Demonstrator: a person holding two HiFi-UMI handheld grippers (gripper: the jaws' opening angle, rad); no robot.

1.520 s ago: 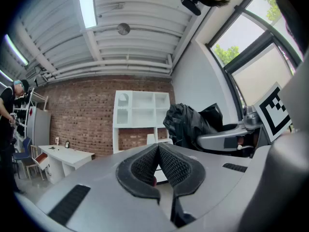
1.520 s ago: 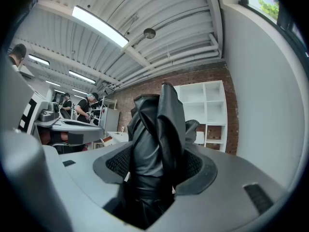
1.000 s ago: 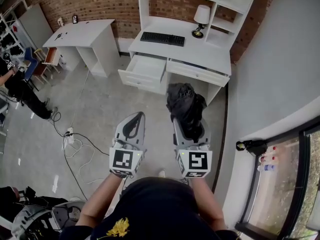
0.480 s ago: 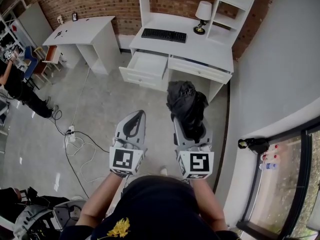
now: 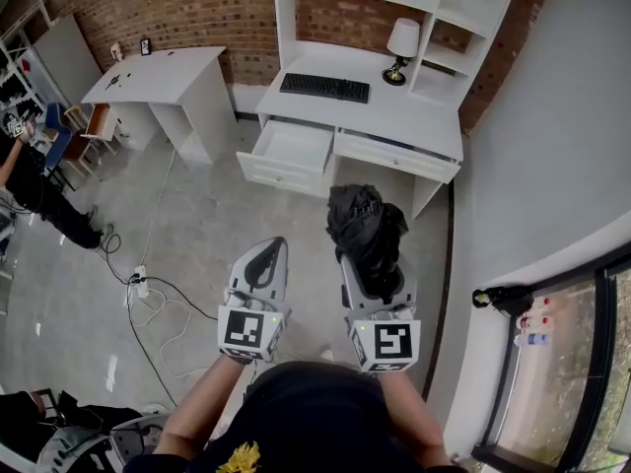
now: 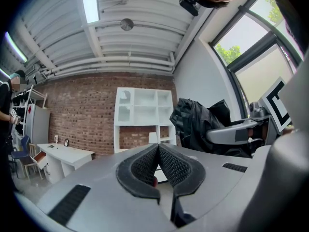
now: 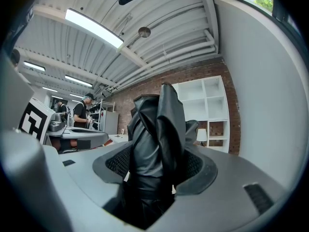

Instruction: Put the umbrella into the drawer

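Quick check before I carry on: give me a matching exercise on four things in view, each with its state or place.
1 umbrella
2 left hand-held gripper
3 drawer
4 keyboard

A pulled open
B on the desk
C jaws together, empty
D clamped in the right hand-held gripper

Pairs: 1-D, 2-C, 3-A, 4-B

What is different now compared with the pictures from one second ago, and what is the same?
Both grippers were carried a little toward the white desk, whose open drawer now looks nearer in the head view. Nothing was taken or released. The right gripper still clamps the folded black umbrella, the left gripper stays shut and empty, and the drawer stays open.
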